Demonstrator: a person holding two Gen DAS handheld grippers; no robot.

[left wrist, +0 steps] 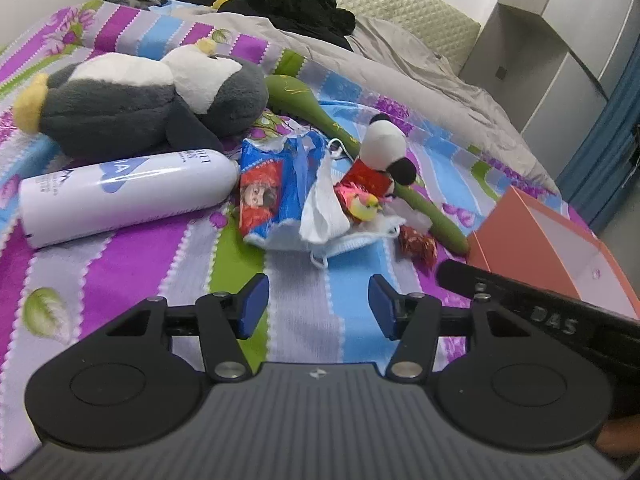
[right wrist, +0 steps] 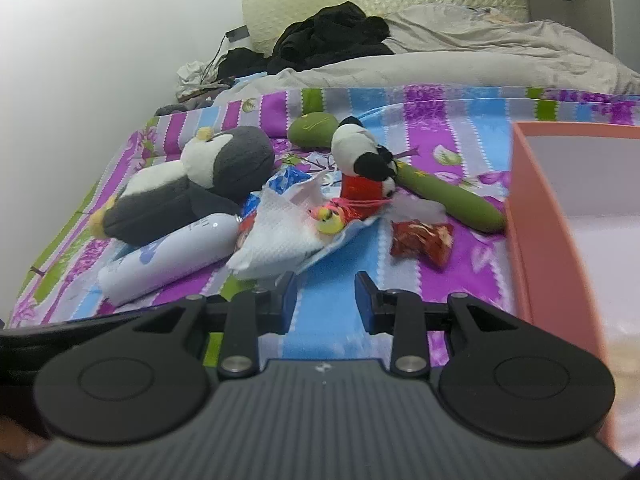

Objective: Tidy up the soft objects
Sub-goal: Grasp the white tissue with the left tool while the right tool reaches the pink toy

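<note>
While both the left gripper [left wrist: 316, 306] and right gripper [right wrist: 325, 300] hover with fingers apart and empty, we judge the panda plush [right wrist: 362, 160], lying across the green stem toy [right wrist: 448, 196] beside the pink box [right wrist: 532, 240], light and squashy; we would pinch its round head.

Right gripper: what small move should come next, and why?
Probably ease the right gripper forward toward the small panda plush. Both grippers are open and empty, the orange box beside it looks empty, and the panda lies closest to it.
</note>
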